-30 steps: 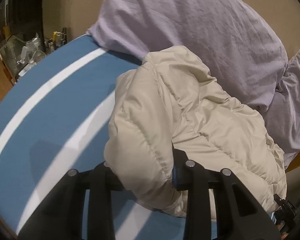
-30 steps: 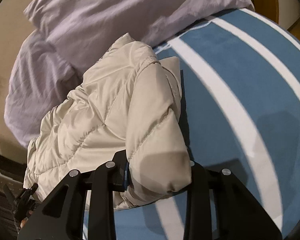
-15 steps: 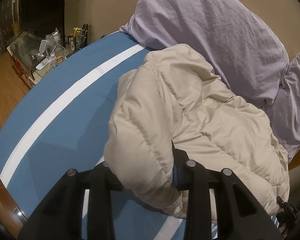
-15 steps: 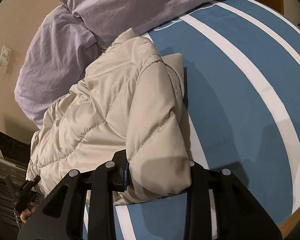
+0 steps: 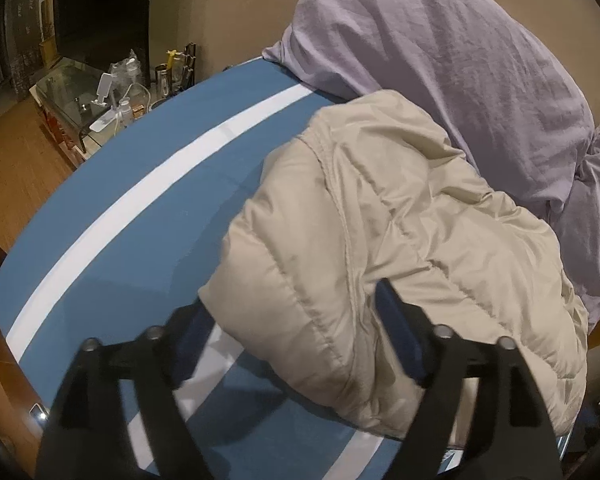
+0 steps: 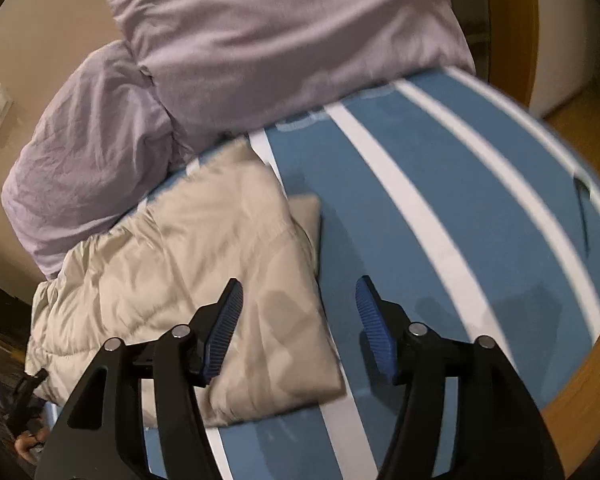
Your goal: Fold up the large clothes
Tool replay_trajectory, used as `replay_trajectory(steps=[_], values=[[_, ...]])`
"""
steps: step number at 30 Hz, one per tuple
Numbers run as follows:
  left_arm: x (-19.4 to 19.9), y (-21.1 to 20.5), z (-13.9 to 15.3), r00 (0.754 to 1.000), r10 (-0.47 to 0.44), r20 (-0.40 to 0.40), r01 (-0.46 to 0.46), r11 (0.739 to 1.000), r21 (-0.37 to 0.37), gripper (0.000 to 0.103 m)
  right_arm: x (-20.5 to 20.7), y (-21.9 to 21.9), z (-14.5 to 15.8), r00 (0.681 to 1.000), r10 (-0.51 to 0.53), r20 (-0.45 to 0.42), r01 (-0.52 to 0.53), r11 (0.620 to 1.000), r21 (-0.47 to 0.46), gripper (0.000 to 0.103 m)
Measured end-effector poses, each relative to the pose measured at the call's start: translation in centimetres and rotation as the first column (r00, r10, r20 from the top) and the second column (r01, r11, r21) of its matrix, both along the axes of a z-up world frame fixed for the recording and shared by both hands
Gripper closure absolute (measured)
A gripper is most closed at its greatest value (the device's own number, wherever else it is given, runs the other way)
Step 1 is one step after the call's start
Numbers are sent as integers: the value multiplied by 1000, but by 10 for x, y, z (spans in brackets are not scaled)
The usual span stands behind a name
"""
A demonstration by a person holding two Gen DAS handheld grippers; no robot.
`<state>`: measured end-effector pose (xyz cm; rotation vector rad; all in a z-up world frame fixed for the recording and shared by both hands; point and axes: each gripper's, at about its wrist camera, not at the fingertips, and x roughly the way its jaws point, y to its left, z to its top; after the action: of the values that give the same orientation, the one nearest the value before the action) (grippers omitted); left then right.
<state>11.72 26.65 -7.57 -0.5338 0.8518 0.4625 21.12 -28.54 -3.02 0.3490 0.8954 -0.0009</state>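
Observation:
A cream puffer jacket (image 5: pixel 380 220) lies bunched on the blue bed cover with white stripes (image 5: pixel 140 160). My left gripper (image 5: pixel 288 300) is low at the jacket's near fold. Its jaws are opening wide, and the padded fold still bulges between the fingers (image 5: pixel 400 336) without being squeezed. In the right wrist view the jacket (image 6: pixel 204 240) lies flatter, folded over on itself. My right gripper (image 6: pixel 298 282) hangs above its near right corner. Its jaws are opening, and nothing is between the blue pads (image 6: pixel 374 332).
Lilac pillows (image 5: pixel 460 60) (image 6: pixel 260 40) lie against the wall just beyond the jacket. A glass side table (image 5: pixel 100 96) with bottles stands off the bed's far left. Wooden bed frame (image 6: pixel 572 392) and floor lie past the cover's edge. Striped cover (image 6: pixel 460 220) spreads right of the jacket.
Both grippers went from shut on jacket folds to wide apart. The right one rose and drew back, and the fold that it held dropped flat. The left view swung a little.

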Motion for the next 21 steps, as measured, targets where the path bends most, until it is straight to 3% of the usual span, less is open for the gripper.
replay_trajectory(steps=[5, 12, 21], values=[[-1, 1, -2, 1000, 2, 6, -2, 1000, -15, 14, 18, 52, 16, 989, 135, 51, -131, 989, -72, 24], [6, 3, -11, 1000, 23, 1, -23, 998, -59, 11, 33, 148, -8, 934, 357, 3, -353, 926, -134, 18], [13, 9, -20, 998, 70, 6, -69, 992, -103, 9, 31, 193, -29, 907, 421, -6, -414, 889, -198, 13]])
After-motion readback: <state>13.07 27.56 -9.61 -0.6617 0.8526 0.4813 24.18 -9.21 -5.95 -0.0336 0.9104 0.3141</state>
